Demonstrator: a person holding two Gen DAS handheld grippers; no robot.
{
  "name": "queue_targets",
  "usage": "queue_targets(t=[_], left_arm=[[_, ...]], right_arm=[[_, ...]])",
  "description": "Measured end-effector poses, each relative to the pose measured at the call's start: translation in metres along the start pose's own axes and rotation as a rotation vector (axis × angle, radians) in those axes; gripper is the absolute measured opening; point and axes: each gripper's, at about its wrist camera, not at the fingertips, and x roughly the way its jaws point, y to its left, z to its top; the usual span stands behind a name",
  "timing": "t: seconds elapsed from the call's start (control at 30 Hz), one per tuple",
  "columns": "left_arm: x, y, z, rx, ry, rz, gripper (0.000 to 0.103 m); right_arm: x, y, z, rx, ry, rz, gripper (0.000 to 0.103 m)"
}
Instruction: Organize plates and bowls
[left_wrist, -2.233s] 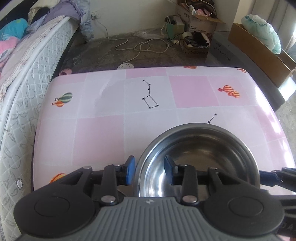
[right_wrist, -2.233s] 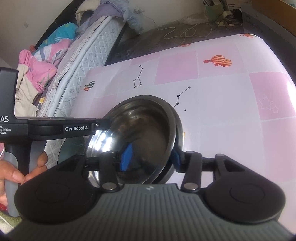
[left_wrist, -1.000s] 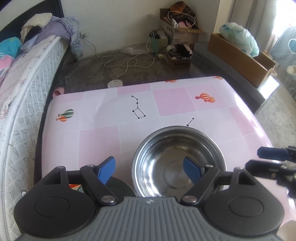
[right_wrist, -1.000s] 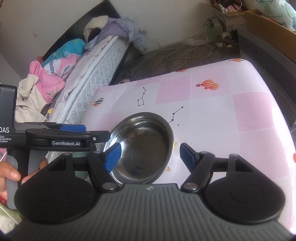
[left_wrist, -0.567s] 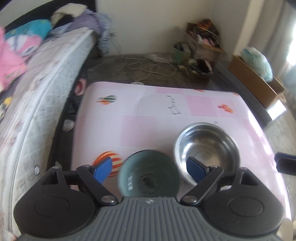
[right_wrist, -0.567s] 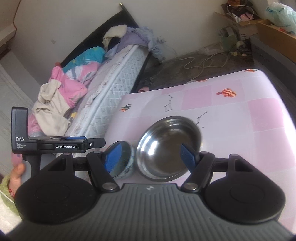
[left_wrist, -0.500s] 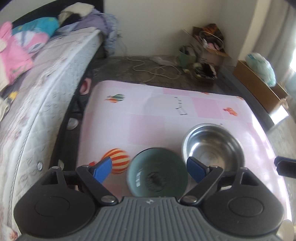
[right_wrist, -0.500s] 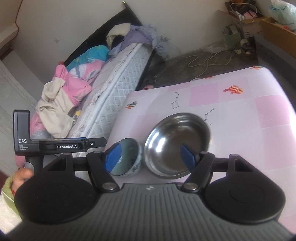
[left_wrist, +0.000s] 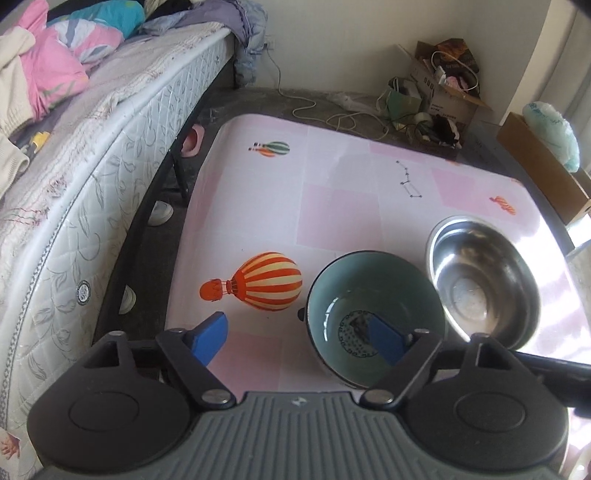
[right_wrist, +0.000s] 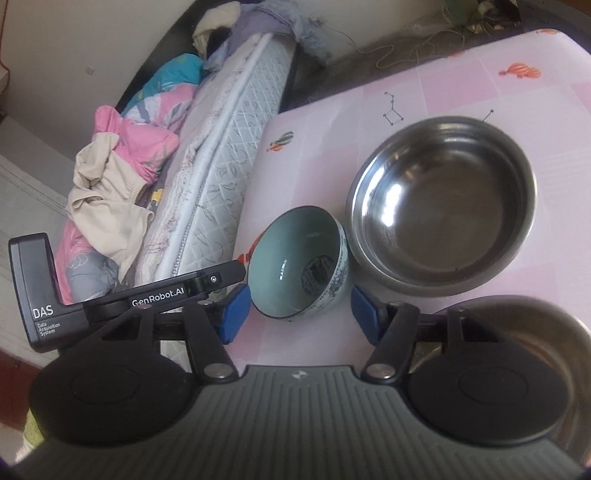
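two bowls sit side by side on the pink checked tabletop (left_wrist: 332, 206): small teal ceramic bowl (left_wrist: 373, 314) and wide shiny steel bowl (left_wrist: 484, 284). left gripper (left_wrist: 299, 334) and right gripper (right_wrist: 297, 308) hover, fingers apart, empty; next, likely grip the teal bowl's rim and nest it.

Your left gripper (left_wrist: 297, 334) and right gripper (right_wrist: 301, 310) look alike: each has a grey ribbed body marked with a small white emblem, flanked by two round black discs. From these, black angled link arms run forward, pinned with silver screws, and end in bright blue fingertips (left_wrist: 208, 336). Seen from your right camera, the left unit's black side carries white lettering: "GenRobot.AI" and "DAS Data Acquisition System".
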Motion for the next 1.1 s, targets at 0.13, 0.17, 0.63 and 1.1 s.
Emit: queue_targets(t=[0.13, 0.17, 0.63, 1.1], left_arm=[[0.014, 0.003, 0.0, -0.022, 0.022, -0.018, 0.073], [0.017, 0.004, 0.0, -0.028, 0.027, -0.024, 0.07], [0.049, 0.002, 0.004, -0.058, 0.1, -0.029, 0.031], [0.046, 0.001, -0.005, -0.026, 0.115, -0.009, 0.008]], right_arm=[[0.019, -0.002, -0.002, 0.031, -0.005, -0.032, 0.047], [0.023, -0.004, -0.002, 0.036, -0.007, -0.041, 0.045], [0.06, -0.021, 0.008, 0.077, 0.013, -0.081, 0.022], [0.065, -0.01, 0.009, 0.007, 0.034, -0.069, 0.012]])
